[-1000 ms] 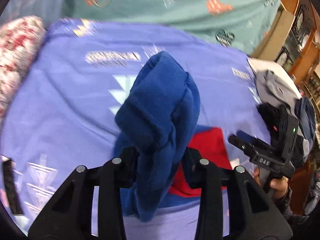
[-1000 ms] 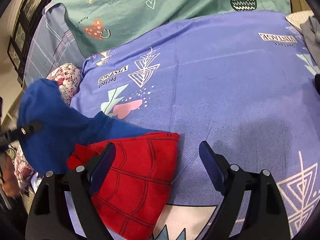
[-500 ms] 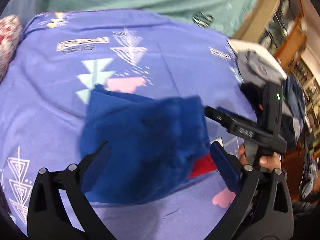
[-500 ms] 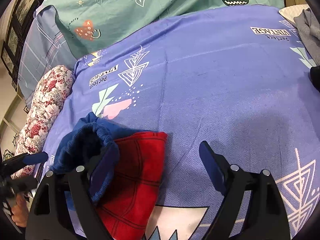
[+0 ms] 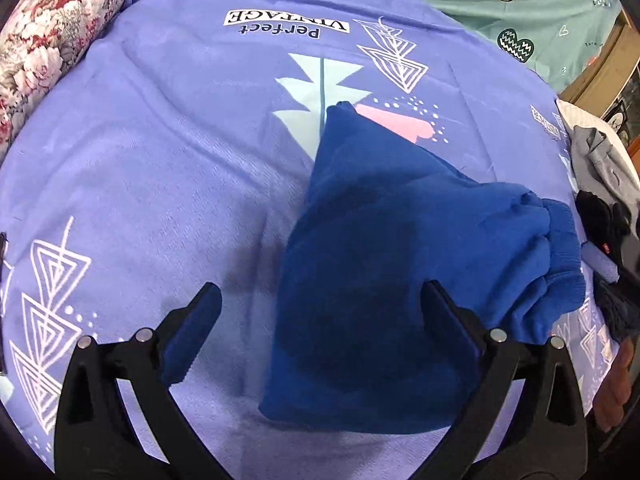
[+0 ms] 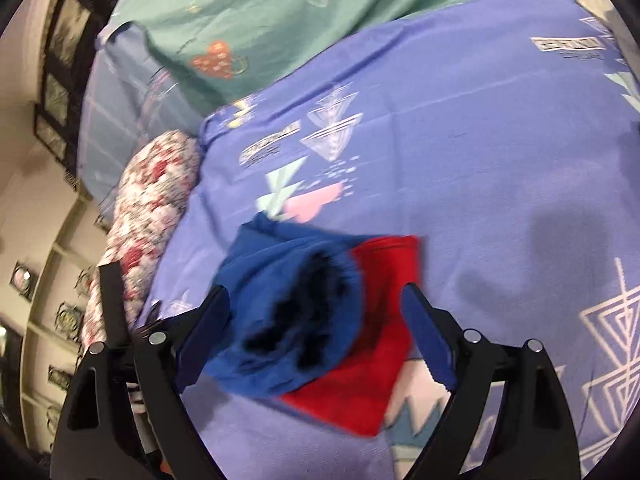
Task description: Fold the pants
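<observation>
One folded pants point(image 5: 384, 280) on one bedsheet point(image 5: 160, 168)

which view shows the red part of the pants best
The right wrist view: the red part lies in plain sight under the folded-over blue part, though slightly blurred. In the left wrist view the blue part covers it and no red shows.

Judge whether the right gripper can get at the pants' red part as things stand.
Probably yes: the right gripper is open just over the pants, and the red part lies uncovered between its fingers.
</observation>
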`<state>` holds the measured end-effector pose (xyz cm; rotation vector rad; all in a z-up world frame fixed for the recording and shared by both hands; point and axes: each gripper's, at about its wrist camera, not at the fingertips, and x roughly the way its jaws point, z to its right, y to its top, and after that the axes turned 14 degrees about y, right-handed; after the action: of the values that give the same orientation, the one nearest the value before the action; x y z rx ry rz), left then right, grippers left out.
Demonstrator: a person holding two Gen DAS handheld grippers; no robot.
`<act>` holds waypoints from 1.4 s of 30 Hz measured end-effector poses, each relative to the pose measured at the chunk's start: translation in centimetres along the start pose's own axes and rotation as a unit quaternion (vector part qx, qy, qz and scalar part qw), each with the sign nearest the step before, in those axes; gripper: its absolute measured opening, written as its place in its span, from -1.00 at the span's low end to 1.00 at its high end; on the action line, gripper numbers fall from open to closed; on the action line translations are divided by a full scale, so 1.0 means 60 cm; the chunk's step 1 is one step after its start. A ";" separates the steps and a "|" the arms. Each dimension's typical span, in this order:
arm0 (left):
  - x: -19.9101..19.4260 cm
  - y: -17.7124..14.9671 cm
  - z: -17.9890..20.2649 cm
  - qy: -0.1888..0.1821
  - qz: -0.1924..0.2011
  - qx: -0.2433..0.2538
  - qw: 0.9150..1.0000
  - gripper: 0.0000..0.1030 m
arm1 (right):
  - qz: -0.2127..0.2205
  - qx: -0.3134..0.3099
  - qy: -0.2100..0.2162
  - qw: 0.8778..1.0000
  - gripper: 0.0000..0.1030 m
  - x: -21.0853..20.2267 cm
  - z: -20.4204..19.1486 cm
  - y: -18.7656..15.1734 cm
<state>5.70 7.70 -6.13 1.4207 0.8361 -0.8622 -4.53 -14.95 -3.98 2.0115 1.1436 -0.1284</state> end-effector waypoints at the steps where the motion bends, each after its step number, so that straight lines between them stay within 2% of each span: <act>1: 0.003 0.002 -0.003 -0.007 -0.005 -0.002 1.000 0.96 | -0.016 -0.003 0.009 1.000 0.70 0.008 -0.008 -0.003; 3: 0.009 0.004 -0.011 -0.024 -0.015 -0.006 1.000 0.96 | -0.048 -0.007 0.019 0.999 0.70 0.033 -0.021 -0.010; 5: 0.013 0.004 -0.014 -0.034 -0.020 -0.014 0.999 0.96 | -0.063 -0.008 0.005 0.998 0.70 0.057 -0.023 -0.015; 6: 0.015 0.003 -0.013 -0.037 -0.022 -0.017 0.999 0.96 | -0.076 -0.007 -0.011 0.997 0.61 0.074 -0.021 -0.019; 7: 0.015 0.000 -0.016 -0.040 -0.023 -0.018 0.999 0.96 | -0.095 -0.010 -0.015 0.995 0.36 0.091 -0.020 -0.025; 8: 0.014 -0.002 -0.017 -0.039 -0.023 -0.018 0.999 0.96 | -0.120 -0.016 -0.015 0.993 0.33 0.110 -0.020 -0.032; 10: 0.013 -0.003 -0.015 -0.039 -0.025 -0.012 0.999 0.96 | -0.150 -0.031 -0.054 0.987 0.25 0.147 -0.016 -0.044; 11: 0.010 -0.004 -0.017 -0.040 -0.027 -0.010 0.999 0.96 | -0.145 -0.028 -0.055 0.988 0.18 0.149 -0.013 -0.046; 13: 0.003 -0.005 -0.020 -0.045 -0.026 -0.010 0.999 0.96 | -0.135 -0.021 -0.050 0.989 -0.32 0.144 -0.014 -0.040; 15: -0.005 -0.004 -0.026 -0.047 -0.025 -0.012 0.999 0.96 | -0.121 -0.038 -0.041 0.991 -0.40 0.126 -0.031 -0.028; 17: -0.016 -0.001 -0.035 -0.048 -0.017 -0.021 0.998 0.96 | -0.096 -0.093 -0.039 0.990 -0.41 0.097 -0.071 -0.021; 20: -0.026 0.000 -0.039 -0.061 -0.011 -0.028 0.998 0.96 | -0.085 -0.150 -0.036 0.984 -0.42 0.066 -0.105 -0.019; 23: -0.014 -0.008 -0.028 -0.080 -0.028 -0.020 0.996 0.96 | -0.096 -0.128 -0.047 0.986 -0.34 0.043 -0.058 -0.021; 25: 0.006 -0.016 -0.011 -0.069 -0.041 -0.005 0.997 0.96 | -0.109 -0.094 -0.076 0.987 0.05 0.051 -0.005 -0.029; 26: 0.015 -0.018 -0.005 -0.065 -0.049 0.000 0.997 0.96 | -0.119 -0.075 -0.102 0.985 0.50 0.058 0.021 -0.034; 27: 0.022 -0.019 -0.002 -0.067 -0.058 0.000 0.996 0.96 | -0.130 -0.051 -0.113 0.984 0.60 0.064 0.045 -0.040; 28: 0.026 -0.019 -0.002 -0.073 -0.064 -0.006 0.995 0.96 | -0.129 -0.039 -0.107 0.985 0.60 0.060 0.051 -0.041; 31: 0.017 -0.014 -0.003 -0.065 -0.062 0.002 0.996 0.96 | -0.088 -0.062 -0.101 0.989 0.56 0.016 0.027 -0.031; 32: 0.013 -0.011 -0.002 -0.060 -0.060 0.010 0.996 0.96 | -0.074 -0.068 -0.105 0.989 0.49 0.003 0.019 -0.023; 34: 0.002 0.005 0.000 -0.041 -0.048 0.024 0.998 0.96 | -0.052 -0.088 -0.118 0.988 0.05 -0.013 0.001 -0.002; 35: -0.004 0.017 -0.001 -0.035 -0.038 0.024 0.998 0.96 | -0.049 -0.094 -0.125 0.987 -0.09 -0.009 -0.002 0.006; 37: -0.017 0.047 -0.008 -0.040 -0.016 0.010 0.999 0.96 | -0.050 -0.097 -0.118 0.987 -0.66 0.016 -0.016 0.021; 39: -0.017 0.077 -0.010 -0.043 -0.003 -0.002 0.999 0.96 | -0.065 -0.101 -0.089 0.989 -0.71 0.058 -0.032 0.035; 42: 0.024 0.118 0.001 -0.003 -0.023 -0.004 1.000 0.96 | -0.086 -0.107 -0.072 0.988 -0.71 0.112 -0.052 0.043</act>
<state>12.64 7.45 -4.09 1.3961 0.8685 -0.8971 0.50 -8.96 -3.34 1.6862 1.1836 -0.2251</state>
